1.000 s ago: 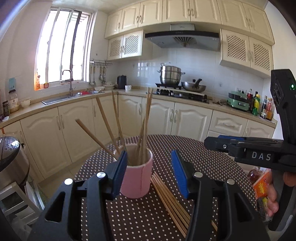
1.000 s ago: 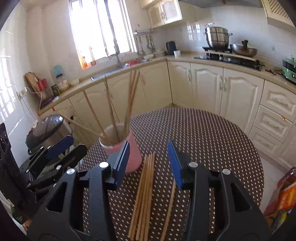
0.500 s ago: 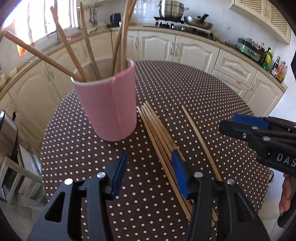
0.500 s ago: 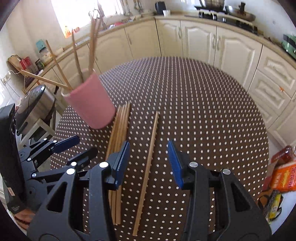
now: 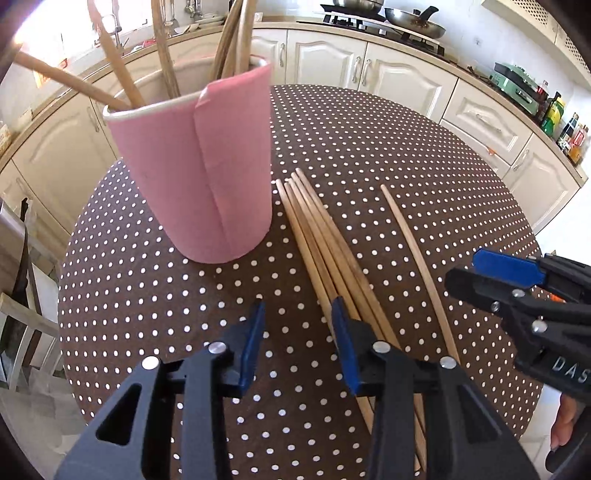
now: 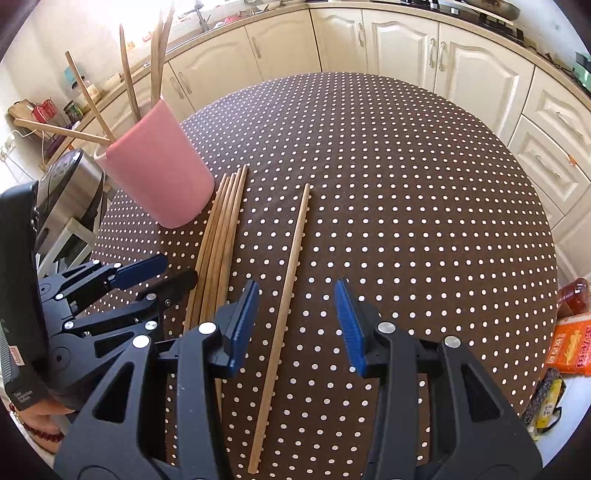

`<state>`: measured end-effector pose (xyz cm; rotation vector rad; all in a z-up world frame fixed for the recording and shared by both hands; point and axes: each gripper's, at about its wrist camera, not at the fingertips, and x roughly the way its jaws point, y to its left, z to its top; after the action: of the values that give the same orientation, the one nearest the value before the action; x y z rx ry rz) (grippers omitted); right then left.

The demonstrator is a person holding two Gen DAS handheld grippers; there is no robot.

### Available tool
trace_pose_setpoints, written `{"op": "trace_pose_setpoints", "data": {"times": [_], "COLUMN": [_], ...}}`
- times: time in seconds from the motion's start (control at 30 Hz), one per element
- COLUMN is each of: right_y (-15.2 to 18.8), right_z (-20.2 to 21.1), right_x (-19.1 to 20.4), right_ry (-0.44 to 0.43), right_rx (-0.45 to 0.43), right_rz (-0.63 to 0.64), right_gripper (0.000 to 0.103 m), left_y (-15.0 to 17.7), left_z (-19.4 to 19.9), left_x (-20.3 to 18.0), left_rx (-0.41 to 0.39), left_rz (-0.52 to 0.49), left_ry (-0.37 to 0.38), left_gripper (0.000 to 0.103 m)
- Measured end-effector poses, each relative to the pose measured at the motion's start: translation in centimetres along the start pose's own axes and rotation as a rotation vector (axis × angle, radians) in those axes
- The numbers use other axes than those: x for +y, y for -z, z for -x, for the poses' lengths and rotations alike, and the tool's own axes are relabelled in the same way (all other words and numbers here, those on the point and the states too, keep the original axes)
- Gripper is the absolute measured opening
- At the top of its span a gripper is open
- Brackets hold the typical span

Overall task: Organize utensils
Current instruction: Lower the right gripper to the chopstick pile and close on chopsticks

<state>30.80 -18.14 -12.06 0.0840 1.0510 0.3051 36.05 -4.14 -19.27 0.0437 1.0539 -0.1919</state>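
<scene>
A pink cup [image 5: 195, 173] [image 6: 162, 173] stands on the dotted table with several wooden chopsticks upright in it. Just to its right a bundle of chopsticks [image 5: 321, 240] [image 6: 221, 229] lies flat, and a single chopstick [image 5: 417, 254] [image 6: 291, 266] lies apart, further right. My left gripper [image 5: 298, 325] [image 6: 173, 271] hovers low over the bundle's near end. Its jaws are closing with only tablecloth between them, and its right finger covers the bundle's edge. My right gripper [image 6: 295, 295] [image 5: 465, 273] is open and straddles the single chopstick without pressing on it.
The round table [image 6: 406, 184] has a brown cloth with white dots. A rice cooker [image 6: 70, 184] stands off its left side. Food packets [image 6: 569, 343] lie past the right edge. Cream cabinets and a stove with pans [image 5: 406, 18] line the walls behind.
Both grippers have dropped and tipped down toward the table, from facing the kitchen to looking onto the chopsticks. The left jaws have narrowed. The right jaws kept their width.
</scene>
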Motion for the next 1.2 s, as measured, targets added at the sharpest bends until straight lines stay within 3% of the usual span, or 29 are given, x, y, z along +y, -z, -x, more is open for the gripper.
{"op": "trace_pose_setpoints", "data": {"times": [0.47, 0.63, 0.93, 1.07, 1.2], "right_y": [-0.5, -0.8, -1.7, -2.0, -2.1], "right_z": [-2.0, -3.2, -4.6, -5.1, -5.3], "right_x": [0.0, 0.2, 3.4, 4.8, 5.3], "right_ry": [0.026, 0.04, 0.174, 0.181, 0.172], "right_rx": [0.057, 0.097, 0.176, 0.211, 0.222], "right_rz": [0.02, 0.021, 0.167, 0.205, 0.207], "right_gripper": [0.043, 0.043, 0.024, 0.011, 0.008], "left_y": [-0.5, -1.3, -1.7, -2.0, -2.1], "left_z": [-0.3, -0.7, -1.0, -1.3, -1.4], "left_x": [0.1, 0.0, 0.0, -0.2, -0.6], "left_rx": [0.011, 0.011, 0.0, 0.004, 0.006], "left_rz": [0.015, 0.015, -0.001, -0.007, -0.008], "left_ry": [-0.006, -0.025, -0.065, -0.065, -0.06], "left_gripper": [0.037, 0.027, 0.012, 0.008, 0.006]}}
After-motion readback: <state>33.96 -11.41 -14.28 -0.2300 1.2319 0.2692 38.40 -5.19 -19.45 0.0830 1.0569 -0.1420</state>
